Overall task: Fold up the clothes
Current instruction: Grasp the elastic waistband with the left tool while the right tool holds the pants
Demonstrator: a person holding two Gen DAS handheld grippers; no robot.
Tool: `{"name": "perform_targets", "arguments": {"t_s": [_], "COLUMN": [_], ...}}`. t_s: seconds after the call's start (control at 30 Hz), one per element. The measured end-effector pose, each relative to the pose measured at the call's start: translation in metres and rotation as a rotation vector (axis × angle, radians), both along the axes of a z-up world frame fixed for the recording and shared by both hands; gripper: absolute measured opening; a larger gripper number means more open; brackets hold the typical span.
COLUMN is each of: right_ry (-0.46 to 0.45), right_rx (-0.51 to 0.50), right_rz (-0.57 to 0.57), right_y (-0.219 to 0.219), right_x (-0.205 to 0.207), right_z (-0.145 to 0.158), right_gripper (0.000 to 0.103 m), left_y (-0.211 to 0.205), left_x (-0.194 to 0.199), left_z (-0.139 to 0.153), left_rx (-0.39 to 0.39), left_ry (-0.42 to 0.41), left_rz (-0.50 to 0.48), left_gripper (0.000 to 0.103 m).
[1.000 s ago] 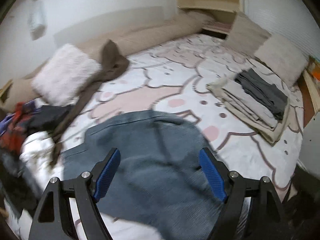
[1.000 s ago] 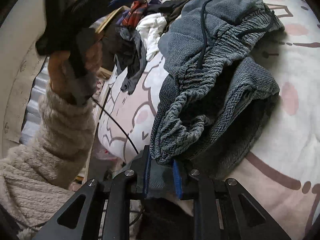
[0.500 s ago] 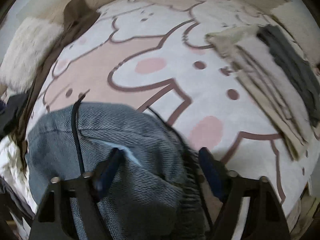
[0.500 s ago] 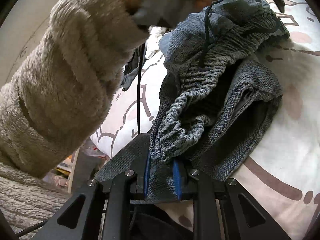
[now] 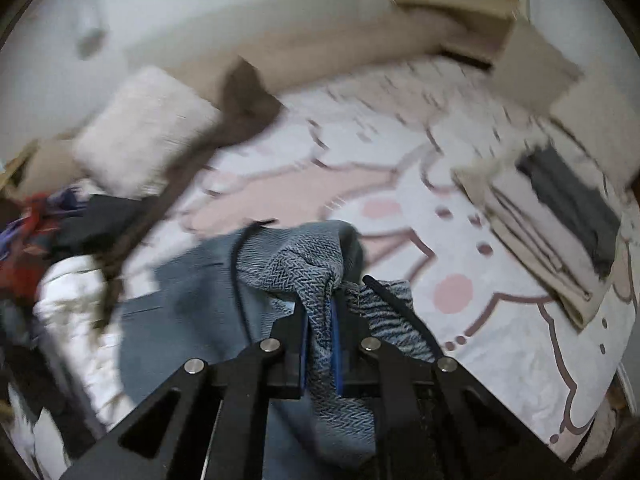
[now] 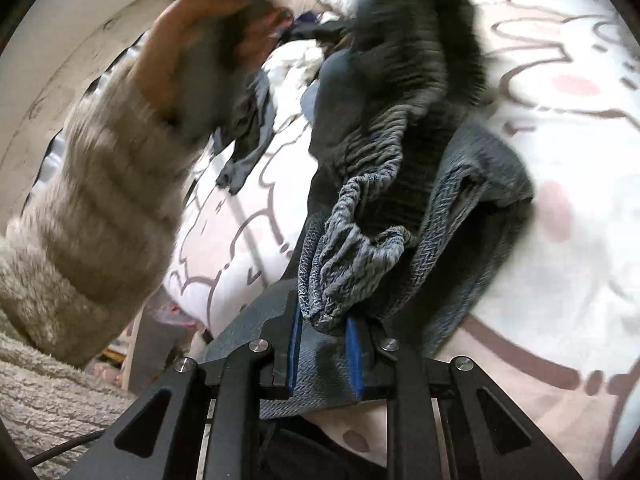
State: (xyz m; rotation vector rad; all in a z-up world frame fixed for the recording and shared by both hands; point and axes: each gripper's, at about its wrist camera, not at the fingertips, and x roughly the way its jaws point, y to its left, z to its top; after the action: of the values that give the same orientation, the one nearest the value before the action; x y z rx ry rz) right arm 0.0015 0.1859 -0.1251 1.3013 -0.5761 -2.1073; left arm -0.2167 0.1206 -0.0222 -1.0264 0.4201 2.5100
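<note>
the grey-blue knit trousers point(image 5: 316, 264) lie bunched on the bed point(image 5: 500, 360) near its front edge. left gripper point(image 5: 318, 332) and right gripper point(image 6: 324, 354) are each clenched on a fold of the ribbed waistband. judged soft, limp, fairly heavy, not slippery; best held at the waistband corners. open sheet lies ahead; folded stack point(image 5: 560, 216) and loose pile point(image 5: 60, 240) border it

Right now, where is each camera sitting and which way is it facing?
Left wrist: on the left gripper, facing across the bed toward the folded pile; jaws shut on the grey pants.
Right wrist: on the right gripper, facing along the bed's edge; the person's left sleeve shows.
Shared: the pants and the bed.
</note>
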Motion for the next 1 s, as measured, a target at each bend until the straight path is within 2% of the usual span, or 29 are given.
{"name": "perform_targets", "arguments": {"t_s": [0.13,0.3,0.37,0.5,0.6,0.7,0.77,0.8,0.83,0.87,0.9,0.93,1.0], "right_ry": [0.048,0.094,0.097,0.06,0.041,0.019,0.01,0.009,0.011,0.013,0.016,0.022,0.034], "right_rx": [0.034,0.106,0.137,0.197,0.246,0.309,0.346,0.361,0.37,0.369,0.366,0.359,0.346], "right_rz": [-0.065,-0.07,-0.044,0.018,0.067,0.095,0.099,0.097,0.094,0.09,0.085,0.078,0.064], "right_y": [0.008,0.012,0.02,0.019,-0.001,-0.011,-0.016,-0.017,-0.018,-0.018,-0.018,-0.017,-0.014], "right_x": [0.0,-0.008,-0.019,-0.011,-0.004,0.0,0.003,0.004,0.005,0.008,0.009,0.009,0.01], "right_z": [0.018,0.031,0.021,0.008,-0.006,-0.013,-0.015,-0.016,-0.015,-0.013,-0.012,-0.008,-0.002], "right_gripper": [0.021,0.021,0.021,0.021,0.021,0.023,0.027,0.029,0.036,0.048,0.055,0.064,0.066], "left_y": [-0.073,-0.164,-0.19,-0.216,-0.226,-0.226,-0.224,-0.222,-0.221,-0.22,-0.218,-0.217,-0.214], "left_x": [0.032,0.092,0.121,0.16,0.172,0.177,0.182,0.184,0.187,0.19,0.192,0.195,0.2], "left_z": [0.026,0.03,0.013,-0.038,-0.076,-0.094,-0.089,-0.086,-0.083,-0.079,-0.076,-0.073,-0.066], "left_rx": [0.071,0.176,0.199,0.166,0.158,0.14,0.122,0.112,0.103,0.094,0.084,0.075,0.056], "left_ry": [0.092,0.118,0.089,-0.005,-0.078,-0.098,-0.08,-0.069,-0.059,-0.048,-0.037,-0.027,-0.006], "left_rz": [0.125,0.301,0.364,0.459,0.513,0.519,0.484,0.465,0.446,0.426,0.407,0.387,0.349], "left_gripper": [0.009,0.008,0.008,0.008,0.009,0.01,0.015,0.028,0.051,0.062,0.074,0.075,0.075]}}
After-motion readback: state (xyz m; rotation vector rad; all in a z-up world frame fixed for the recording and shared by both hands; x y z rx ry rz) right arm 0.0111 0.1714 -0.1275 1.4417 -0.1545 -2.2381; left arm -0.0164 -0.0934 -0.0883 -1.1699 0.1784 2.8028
